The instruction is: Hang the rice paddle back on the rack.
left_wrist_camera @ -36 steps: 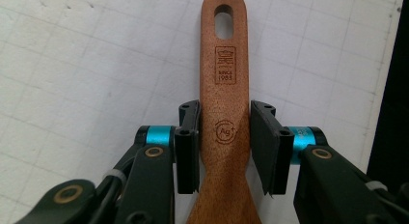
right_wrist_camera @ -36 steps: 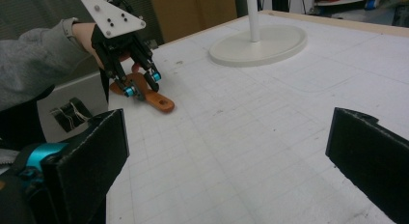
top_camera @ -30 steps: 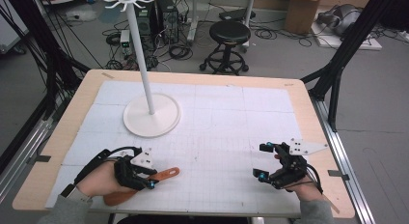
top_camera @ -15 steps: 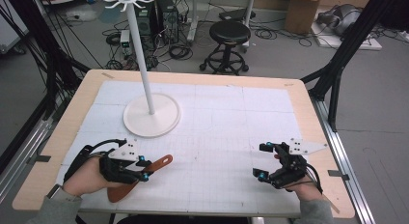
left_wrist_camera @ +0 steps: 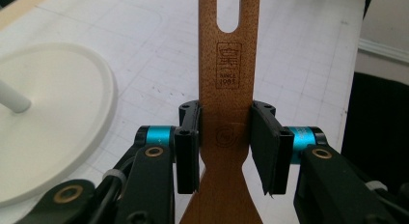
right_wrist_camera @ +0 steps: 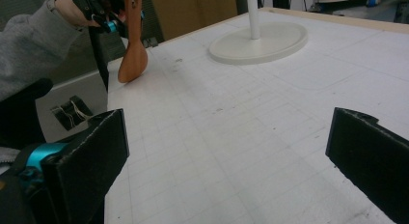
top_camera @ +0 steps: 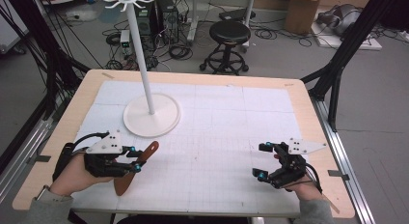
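My left gripper [top_camera: 135, 160] is shut on the handle of a brown wooden spatula [top_camera: 126, 179] near the table's front left corner. In the left gripper view both pads press the narrow handle [left_wrist_camera: 226, 64] below its slotted hole, and my left gripper [left_wrist_camera: 225, 125] holds it tilted. Seen from the right gripper view, the spatula [right_wrist_camera: 132, 60] points blade down, its tip at the mat. My right gripper [top_camera: 260, 161] rests at the front right, open and holding nothing, its jaws wide apart around bare mat [right_wrist_camera: 226, 151].
A white stand with a round base [top_camera: 152, 117] and a tall pole [top_camera: 140, 55] rises at the back left of the white grid mat [top_camera: 226, 122]. The base [left_wrist_camera: 53, 118] lies just left of the spatula. A black stool [top_camera: 230, 33] stands beyond the table.
The left gripper has lifted and tilted the spatula from lying flat, so its handle end rises and the blade points down. The right gripper has stayed in place.
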The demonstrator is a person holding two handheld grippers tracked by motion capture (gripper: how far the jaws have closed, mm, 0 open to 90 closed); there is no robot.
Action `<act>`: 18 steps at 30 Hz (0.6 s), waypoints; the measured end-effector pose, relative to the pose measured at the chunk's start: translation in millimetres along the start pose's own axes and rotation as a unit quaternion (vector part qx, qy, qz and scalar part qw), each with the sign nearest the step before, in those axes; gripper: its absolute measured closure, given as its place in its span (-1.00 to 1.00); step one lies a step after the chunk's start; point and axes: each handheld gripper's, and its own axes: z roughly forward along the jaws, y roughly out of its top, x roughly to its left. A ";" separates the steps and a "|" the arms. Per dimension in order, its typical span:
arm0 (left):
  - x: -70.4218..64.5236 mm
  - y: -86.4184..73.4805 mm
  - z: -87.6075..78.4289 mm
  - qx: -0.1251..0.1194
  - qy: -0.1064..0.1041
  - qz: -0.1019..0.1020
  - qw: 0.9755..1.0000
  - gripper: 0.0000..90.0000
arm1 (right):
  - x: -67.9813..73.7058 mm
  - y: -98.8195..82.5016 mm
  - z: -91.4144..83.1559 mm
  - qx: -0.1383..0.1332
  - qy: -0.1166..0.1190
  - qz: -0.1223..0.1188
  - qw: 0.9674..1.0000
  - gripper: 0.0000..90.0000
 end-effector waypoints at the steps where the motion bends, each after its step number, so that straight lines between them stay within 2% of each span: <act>1: 0.4 0.1 -1.9 -0.008 0.003 -0.001 1.000 0.45 | 0.4 0.2 0.0 -0.001 -0.001 0.001 1.000 -1.00; 8: 3.7 -0.8 -12.1 -0.048 0.009 -0.012 0.999 0.45 | 1.0 2.8 -1.6 -0.010 -0.006 -0.008 1.000 -1.00; 11: 3.7 -0.3 -16.6 -0.073 -0.011 -0.018 0.997 0.45 | 0.9 3.8 -0.9 -0.011 -0.012 -0.013 1.000 -1.00; 13: 3.7 0.6 -19.3 -0.087 -0.012 -0.021 0.996 0.45 | 2.1 5.2 -0.8 -0.014 -0.012 -0.014 1.000 -1.00; 16: 4.8 -0.2 -23.3 -0.099 -0.007 -0.025 0.995 0.45 | 3.7 7.3 -0.3 -0.019 -0.012 -0.018 1.000 -1.00; 18: 6.5 -1.6 -25.8 -0.109 0.004 -0.028 0.994 0.45 | 4.9 8.3 -0.4 -0.019 -0.010 -0.018 1.000 -1.00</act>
